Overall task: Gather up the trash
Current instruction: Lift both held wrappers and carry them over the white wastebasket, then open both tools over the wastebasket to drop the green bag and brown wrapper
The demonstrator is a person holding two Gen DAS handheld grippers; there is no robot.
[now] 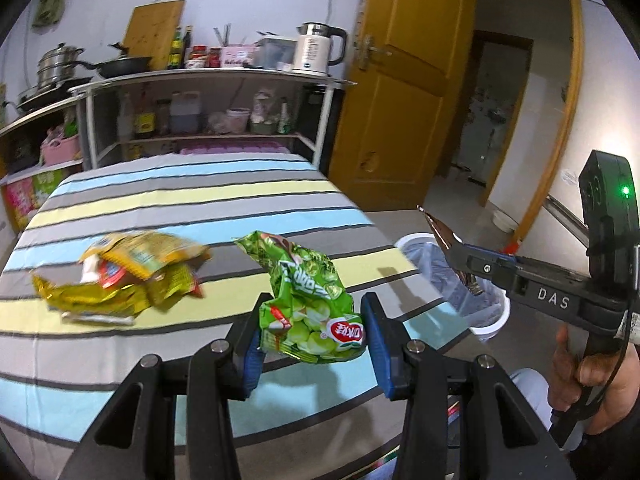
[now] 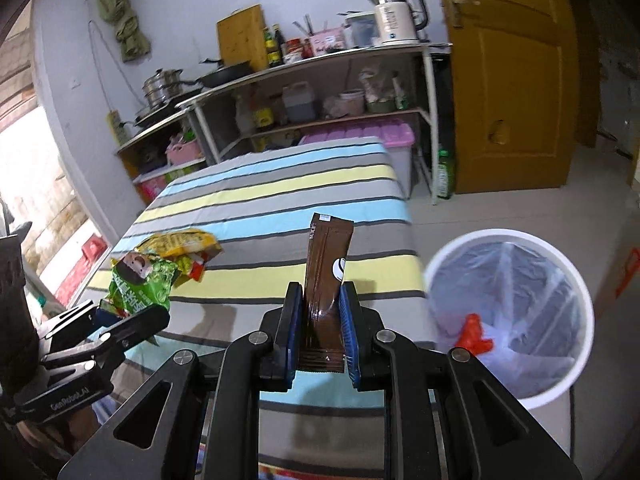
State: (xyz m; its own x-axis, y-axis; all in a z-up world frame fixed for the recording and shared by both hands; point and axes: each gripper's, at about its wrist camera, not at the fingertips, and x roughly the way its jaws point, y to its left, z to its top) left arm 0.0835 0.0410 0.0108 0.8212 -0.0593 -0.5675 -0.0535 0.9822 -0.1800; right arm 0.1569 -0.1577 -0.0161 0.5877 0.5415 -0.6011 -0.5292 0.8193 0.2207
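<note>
My left gripper (image 1: 314,322) is shut on a crumpled green snack bag (image 1: 308,300), held up above the striped bed (image 1: 160,200). In the right wrist view the same green snack bag (image 2: 140,284) sticks out of that left gripper (image 2: 120,316) at the lower left. My right gripper (image 2: 320,316) is shut on a brown sachet (image 2: 326,272) that stands upright between the blue pads. From the left wrist view the right gripper (image 1: 444,236) reaches in from the right over the bin with the brown sachet (image 1: 436,228) in it. Yellow wrappers (image 1: 128,276) lie on the bed, left of centre.
A white bin (image 2: 516,320) with a clear liner stands on the floor beside the bed's right edge; something orange (image 2: 474,334) lies inside. A kitchen shelf (image 1: 200,76) with pans, bottles and a kettle stands behind the bed. A yellow door (image 1: 404,80) is open.
</note>
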